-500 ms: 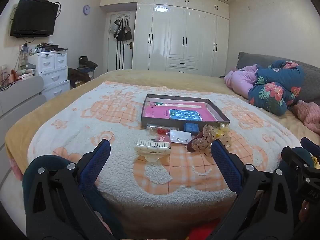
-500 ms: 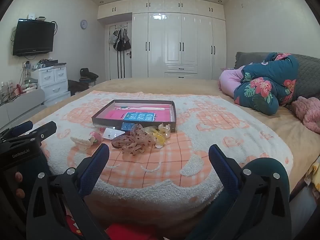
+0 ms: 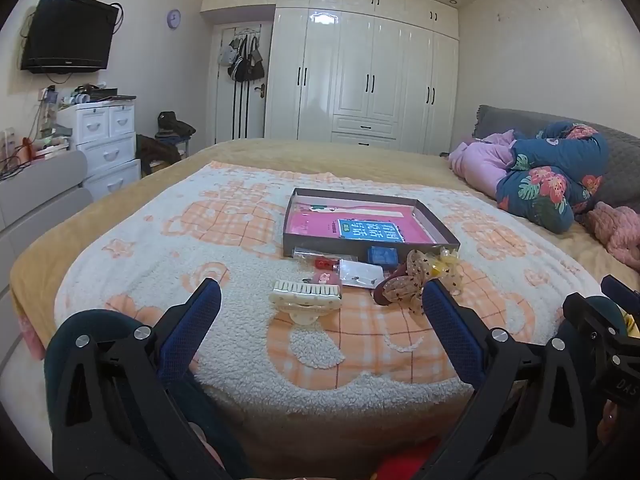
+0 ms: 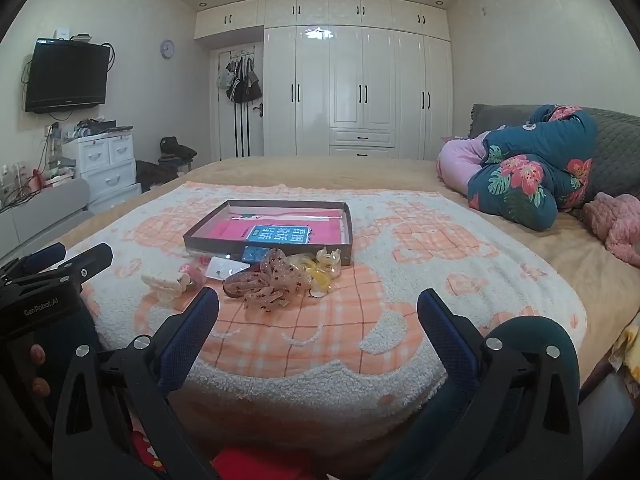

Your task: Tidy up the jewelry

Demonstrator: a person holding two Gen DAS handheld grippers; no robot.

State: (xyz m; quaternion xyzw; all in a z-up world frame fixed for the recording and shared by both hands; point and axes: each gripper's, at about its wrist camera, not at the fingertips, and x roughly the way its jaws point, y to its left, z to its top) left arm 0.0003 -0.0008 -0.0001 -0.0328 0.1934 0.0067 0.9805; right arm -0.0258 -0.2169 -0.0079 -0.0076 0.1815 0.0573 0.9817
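Left gripper (image 3: 320,300) gapes wide, holding nothing; right gripper (image 4: 318,308) likewise. On the blanket (image 3: 168,248), a cream clip (image 3: 306,294) lies at 12 o'clock from the left gripper, long axis running 9-to-3, teeth up. The speckled clip (image 4: 272,280) lies at 11 o'clock from the right gripper. The tray (image 4: 348,232) sits just behind both, long side crosswise.

We find bare blanket (image 3: 320,344) between our spread left gripper (image 3: 320,300) and the cream hair claw (image 3: 306,294) at 12 o'clock — passable. At 1 o'clock the spotted bows (image 3: 412,280) crowd the tray (image 3: 360,244) front — obstructed.
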